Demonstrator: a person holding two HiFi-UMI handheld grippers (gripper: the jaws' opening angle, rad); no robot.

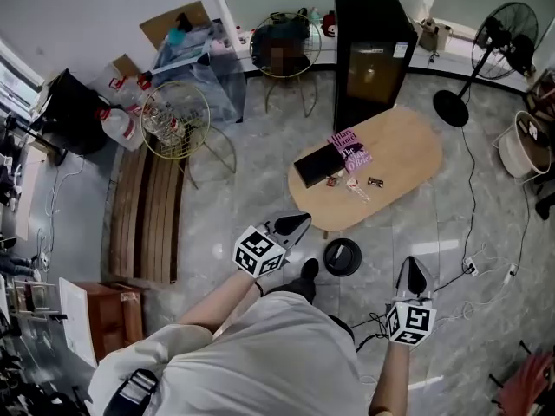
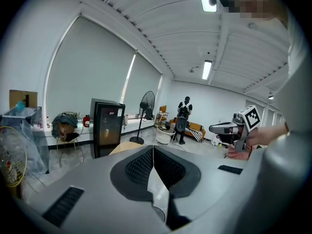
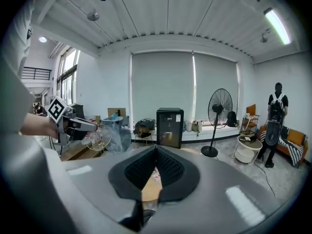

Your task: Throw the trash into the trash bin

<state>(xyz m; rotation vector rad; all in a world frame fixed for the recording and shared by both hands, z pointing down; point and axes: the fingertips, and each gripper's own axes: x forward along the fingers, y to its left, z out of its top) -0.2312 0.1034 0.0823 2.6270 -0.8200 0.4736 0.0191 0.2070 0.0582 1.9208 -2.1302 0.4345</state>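
The person's pale shirt (image 1: 260,354) fills the bottom of the head view, cut off by the frame and hiding the floor under it. Beyond it stands the oval wooden table (image 1: 399,159). A black cabinet (image 1: 373,55) stands just behind the table, a wooden bench (image 1: 147,215) lies well to the table's left, and a standing fan (image 1: 501,33) rises off to its right. On the table's left part a black book (image 1: 317,165) and a pink book (image 1: 349,150) lie touching. Just beside them are small wrappers (image 1: 355,187), too small to tell apart. The black trash bin (image 1: 342,256) stands on the floor just beside the table's near edge, its inside dark.

The left gripper (image 1: 297,224) hangs near the table's near-left edge, clenched, pad tips meeting on nothing. The right gripper (image 1: 414,272) hangs off the table's near-right side, likewise clenched and empty. In its own view the table top and a wrapper show through the slit below the tips. Bare tile surrounds the bin between the grippers; cables (image 1: 486,271) trail across the floor right of the table.
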